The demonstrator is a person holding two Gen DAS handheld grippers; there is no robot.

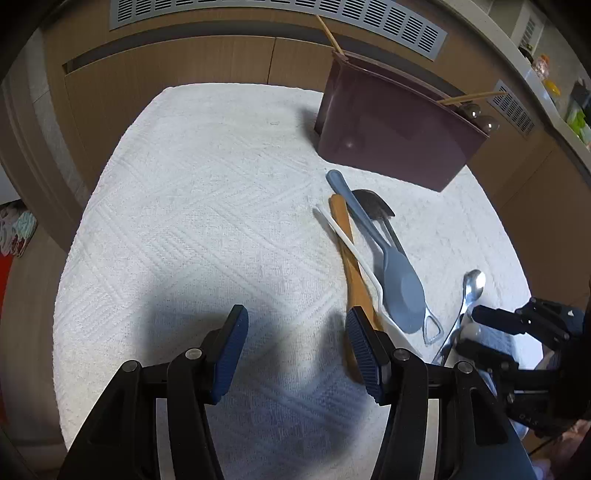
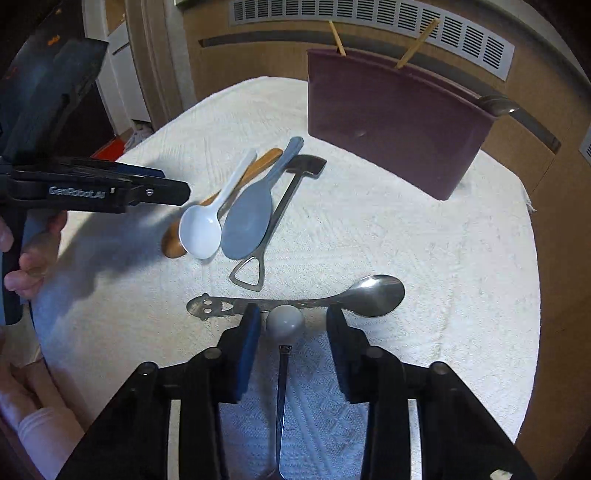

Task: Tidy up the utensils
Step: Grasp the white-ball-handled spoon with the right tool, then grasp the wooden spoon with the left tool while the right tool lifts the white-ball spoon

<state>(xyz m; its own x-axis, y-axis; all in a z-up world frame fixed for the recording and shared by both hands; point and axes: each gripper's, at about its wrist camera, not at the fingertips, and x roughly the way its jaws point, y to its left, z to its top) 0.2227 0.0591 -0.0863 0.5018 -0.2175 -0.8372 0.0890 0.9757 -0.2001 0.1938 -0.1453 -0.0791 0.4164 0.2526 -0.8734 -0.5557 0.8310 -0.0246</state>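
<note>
A maroon utensil holder point(image 2: 395, 122) stands at the back of the white towel point(image 2: 424, 251), with chopsticks point(image 2: 415, 44) and a metal spoon point(image 2: 498, 105) sticking out; it also shows in the left wrist view point(image 1: 391, 129). A wooden spoon point(image 2: 173, 242), white plastic spoon point(image 2: 201, 230), grey-blue spoon point(image 2: 247, 219) and metal shovel-shaped utensil point(image 2: 277, 218) lie together. A steel spoon point(image 2: 373, 293) lies crosswise. My right gripper point(image 2: 293, 321) is open around a ball-topped utensil point(image 2: 285, 321). My left gripper point(image 1: 295, 332) is open and empty, beside the wooden spoon point(image 1: 351, 266).
Wooden cabinets with a vent grille point(image 1: 258, 14) stand behind the table. The towel point(image 1: 192, 206) is bare on its left half. The right gripper point(image 1: 517, 332) shows at the left view's right edge; the left gripper point(image 2: 92, 188) hovers at the right view's left.
</note>
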